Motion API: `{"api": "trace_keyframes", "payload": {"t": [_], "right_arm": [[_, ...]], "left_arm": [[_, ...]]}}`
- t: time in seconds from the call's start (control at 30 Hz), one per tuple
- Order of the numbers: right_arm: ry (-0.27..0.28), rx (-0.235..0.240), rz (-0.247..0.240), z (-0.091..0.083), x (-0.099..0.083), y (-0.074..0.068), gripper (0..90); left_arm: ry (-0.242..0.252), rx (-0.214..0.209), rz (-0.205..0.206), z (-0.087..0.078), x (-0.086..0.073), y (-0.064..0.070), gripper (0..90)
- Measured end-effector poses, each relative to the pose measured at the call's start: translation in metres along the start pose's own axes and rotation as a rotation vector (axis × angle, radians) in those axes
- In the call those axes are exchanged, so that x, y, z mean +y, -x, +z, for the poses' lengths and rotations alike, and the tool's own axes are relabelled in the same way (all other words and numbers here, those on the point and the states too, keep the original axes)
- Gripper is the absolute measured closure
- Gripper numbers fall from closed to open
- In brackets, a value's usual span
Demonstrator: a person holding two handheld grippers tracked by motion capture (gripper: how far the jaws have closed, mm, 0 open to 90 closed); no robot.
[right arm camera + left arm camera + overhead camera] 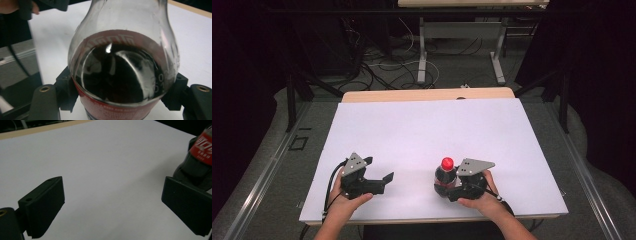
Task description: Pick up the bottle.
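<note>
Cola bottle [445,176], red cap, upright on white table [427,130], near right: pinched by right gripper [451,187]. Left gripper [379,172], near left: jaws spread, holding nothing.

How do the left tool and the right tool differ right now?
The left tool stands open with nothing between its jaws; the right tool is shut on the cola bottle. The left tool sits apart from the bottle; the right tool holds it upright. Both are hand-held low over the white table.

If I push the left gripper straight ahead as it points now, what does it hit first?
Probably nothing: the left gripper faces bare white table. The cola bottle sits off to one side, though depth is unclear.
</note>
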State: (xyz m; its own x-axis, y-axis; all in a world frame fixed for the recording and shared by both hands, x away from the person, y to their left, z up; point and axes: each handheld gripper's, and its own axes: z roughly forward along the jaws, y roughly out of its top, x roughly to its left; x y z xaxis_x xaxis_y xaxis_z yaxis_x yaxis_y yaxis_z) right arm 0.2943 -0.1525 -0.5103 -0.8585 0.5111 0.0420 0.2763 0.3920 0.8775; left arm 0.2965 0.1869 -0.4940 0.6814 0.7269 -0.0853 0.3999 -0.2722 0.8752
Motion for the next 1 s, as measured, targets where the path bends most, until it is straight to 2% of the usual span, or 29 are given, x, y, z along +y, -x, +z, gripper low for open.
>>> {"api": "trace_keyframes", "payload": {"t": [0.03,0.1,0.13,0.2,0.23,0.27,0.3,0.33,0.47,0.53,0.63,0.7,0.77,0.83,1.0], "right_arm": [[-0.014,0.015,-0.017,0.000,0.001,-0.002,28.9],[-0.001,0.010,-0.030,0.001,0.003,-0.008,28.9],[0.010,0.018,-0.033,0.001,0.003,-0.011,28.9],[-0.012,0.045,-0.033,0.001,0.003,-0.015,28.9],[0.001,0.049,-0.044,0.002,0.002,-0.017,28.9],[-0.015,0.057,-0.036,0.002,0.002,-0.019,28.9],[-0.007,0.066,-0.058,0.003,0.001,-0.021,29.0],[-0.016,0.070,-0.046,0.003,0.000,-0.024,28.9],[-0.002,0.076,-0.063,0.005,-0.001,-0.029,29.0],[0.011,0.058,-0.069,0.005,-0.002,-0.031,29.0],[0.011,0.078,-0.071,0.006,-0.001,-0.029,29.0],[0.010,0.080,-0.064,0.006,-0.002,-0.030,29.0],[0.005,0.086,-0.069,0.007,-0.002,-0.031,29.0],[0.000,0.089,-0.079,0.007,-0.002,-0.032,29.0],[0.001,0.110,-0.080,0.008,-0.002,-0.033,29.0]], "left_arm": [[0.004,-0.016,0.005,-0.001,0.003,0.003,9.0],[0.006,-0.045,0.010,-0.003,0.011,0.010,15.3],[-0.006,-0.056,0.011,-0.002,0.014,0.014,16.0],[-0.027,-0.093,0.025,0.000,0.021,0.023,16.1],[-0.027,-0.093,0.025,0.000,0.021,0.023,16.1],[-0.028,-0.147,0.039,0.001,0.029,0.034,16.2],[-0.024,-0.168,0.053,0.001,0.033,0.038,16.1],[-0.008,-0.189,0.069,0.001,0.037,0.043,16.2],[0.044,-0.266,0.111,-0.004,0.057,0.059,19.7],[0.049,-0.296,0.138,-0.007,0.065,0.065,24.0],[0.045,-0.332,0.147,-0.007,0.075,0.072,26.4],[0.023,-0.367,0.139,-0.005,0.080,0.075,30.4],[0.002,-0.378,0.142,-0.001,0.084,0.078,32.8],[-0.032,-0.394,0.124,0.003,0.087,0.081,35.3],[-0.085,-0.456,0.130,0.009,0.091,0.089,41.5]]}}
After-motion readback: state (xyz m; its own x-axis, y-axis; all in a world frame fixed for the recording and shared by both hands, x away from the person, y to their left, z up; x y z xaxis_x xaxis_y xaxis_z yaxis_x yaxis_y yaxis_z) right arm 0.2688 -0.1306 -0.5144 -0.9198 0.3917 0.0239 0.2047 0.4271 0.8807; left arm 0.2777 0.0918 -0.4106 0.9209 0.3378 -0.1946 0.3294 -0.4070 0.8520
